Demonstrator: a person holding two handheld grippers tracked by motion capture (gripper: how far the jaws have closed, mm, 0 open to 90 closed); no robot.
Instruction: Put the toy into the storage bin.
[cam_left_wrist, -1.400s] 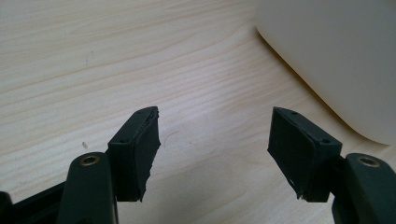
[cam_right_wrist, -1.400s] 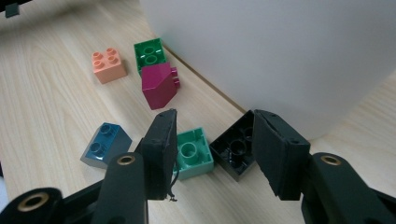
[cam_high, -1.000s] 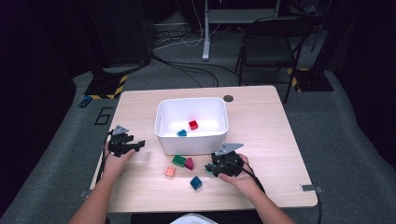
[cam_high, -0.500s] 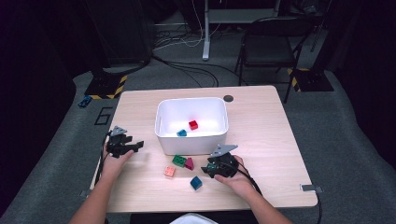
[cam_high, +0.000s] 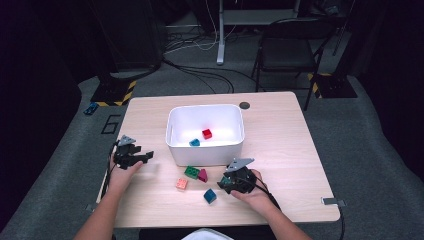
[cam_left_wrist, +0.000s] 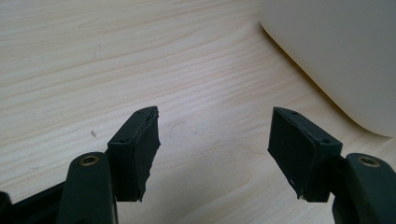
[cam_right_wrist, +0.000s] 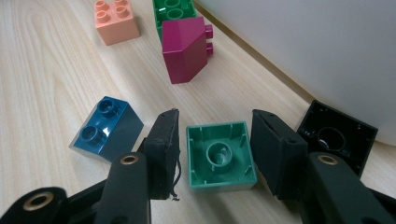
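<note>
The right gripper (cam_right_wrist: 215, 151) has its jaws around a green block (cam_right_wrist: 220, 156), which lies upside down on the table (cam_high: 280, 145) showing its hollow inside. The jaws have just been closing and sit right against its sides, though a firm squeeze cannot be told. This close view shows a black block (cam_right_wrist: 337, 134) by the white bin (cam_high: 205, 131). The high view shows a red block (cam_high: 206, 133) inside the bin. The left gripper (cam_left_wrist: 215, 156) is wide apart over bare, grainy wood. No writing can be read.
</note>
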